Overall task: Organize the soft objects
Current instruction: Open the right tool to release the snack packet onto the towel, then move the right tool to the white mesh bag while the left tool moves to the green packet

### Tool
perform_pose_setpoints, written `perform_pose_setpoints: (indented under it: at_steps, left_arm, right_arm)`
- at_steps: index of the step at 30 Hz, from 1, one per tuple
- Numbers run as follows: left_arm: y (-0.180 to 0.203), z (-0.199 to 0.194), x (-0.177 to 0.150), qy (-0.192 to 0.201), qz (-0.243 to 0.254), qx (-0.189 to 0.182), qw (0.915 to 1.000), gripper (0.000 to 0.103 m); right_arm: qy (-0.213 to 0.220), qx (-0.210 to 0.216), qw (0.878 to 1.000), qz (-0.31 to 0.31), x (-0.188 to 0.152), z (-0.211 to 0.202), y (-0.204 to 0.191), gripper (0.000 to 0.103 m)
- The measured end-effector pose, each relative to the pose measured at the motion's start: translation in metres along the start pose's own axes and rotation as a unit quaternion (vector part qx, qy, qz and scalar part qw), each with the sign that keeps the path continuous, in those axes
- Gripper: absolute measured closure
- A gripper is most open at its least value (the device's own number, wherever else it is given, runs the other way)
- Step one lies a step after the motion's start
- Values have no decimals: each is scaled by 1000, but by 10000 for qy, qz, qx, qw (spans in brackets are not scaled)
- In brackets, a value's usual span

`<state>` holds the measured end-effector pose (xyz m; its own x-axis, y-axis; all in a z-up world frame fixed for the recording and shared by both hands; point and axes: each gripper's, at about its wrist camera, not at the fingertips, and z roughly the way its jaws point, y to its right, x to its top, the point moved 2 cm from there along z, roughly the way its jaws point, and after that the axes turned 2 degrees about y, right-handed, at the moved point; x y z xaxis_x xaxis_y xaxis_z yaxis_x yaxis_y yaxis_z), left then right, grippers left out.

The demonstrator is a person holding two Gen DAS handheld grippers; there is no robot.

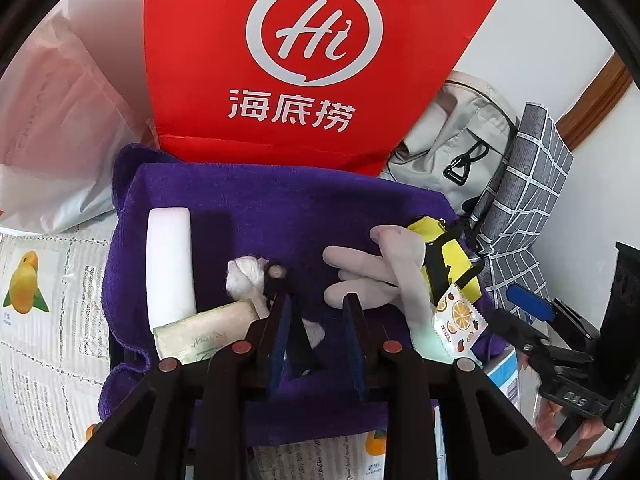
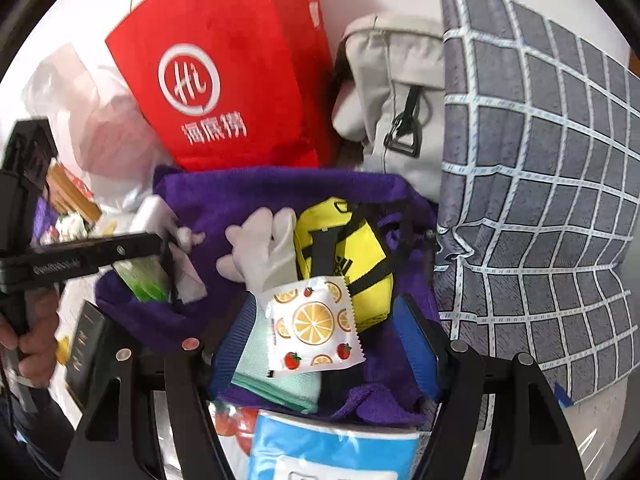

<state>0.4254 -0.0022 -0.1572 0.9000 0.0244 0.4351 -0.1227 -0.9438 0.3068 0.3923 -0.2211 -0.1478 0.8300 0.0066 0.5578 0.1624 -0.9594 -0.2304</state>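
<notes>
We judge the sorting to be well under way but not finished. A purple towel (image 1: 280, 216) is spread on the desk (image 1: 44, 320) in front of a red paper bag (image 1: 320, 60), and most of the soft things already lie on it. From left to right in the left wrist view they are a white sponge block (image 1: 170, 260), a green tissue pack (image 1: 204, 330), a crumpled white wad (image 1: 248, 276), a pale rubber glove (image 1: 384, 268), a yellow pouch (image 1: 444, 264) and a fruit-printed sachet (image 1: 458, 320).

The left tongs (image 1: 316, 320) stand narrow, their blue pads a small way apart, with nothing pressed between them that we can see. The crumpled wad lies just beyond the left pad, so we take it as set down rather than held.

The right tongs (image 2: 332, 344) stand wide, one jaw on each side of the fruit-printed sachet and a folded mint-green cloth (image 2: 280, 380) under it. The pads do not press on either, so we judge both as lying loose.

What remains, as far as we can tell, is tidying. The glove, pouch, sachet and cloth overlap in a heap at the right of the towel. A grey checked pillow (image 2: 540, 180) and a beige bag (image 2: 396, 92) stand apart at the back.
</notes>
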Motion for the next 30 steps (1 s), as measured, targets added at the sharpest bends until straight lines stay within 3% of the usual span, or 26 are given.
perform_pose_setpoints:
  at_steps: [3,8,11,16,18,22,30]
  left_arm:
    - [1,-5,0,57,27,14,10000,63]
    - [6,-16,0,162,108,90,9998,61]
    - [10,-24,0,217,174,155,9995,55]
    - [21,-39,-3,308,317,209,9988,55]
    - [29,-49,-6,396,471,256,9978,55]
    - [34,-66,-20,452,533,333,9970,55]
    - [26,-119,-63,581,395,435,9966,55]
  right_arm:
    - [168,92,9997,147,2,-10,-3,32]
    - [418,-207,9987,186,7,-22,-6,32]
    - [547,-87,9981,277,9,-34,-9,32]
    - [526,-62,9985,97,2,-55,-24,33]
    - [611,-108,9979,171,-9,-69,-27,33]
    - [578,248,9977,263,-42,-92,-34,33]
    - [331,19,9994,-134,-100,-119,-66,33]
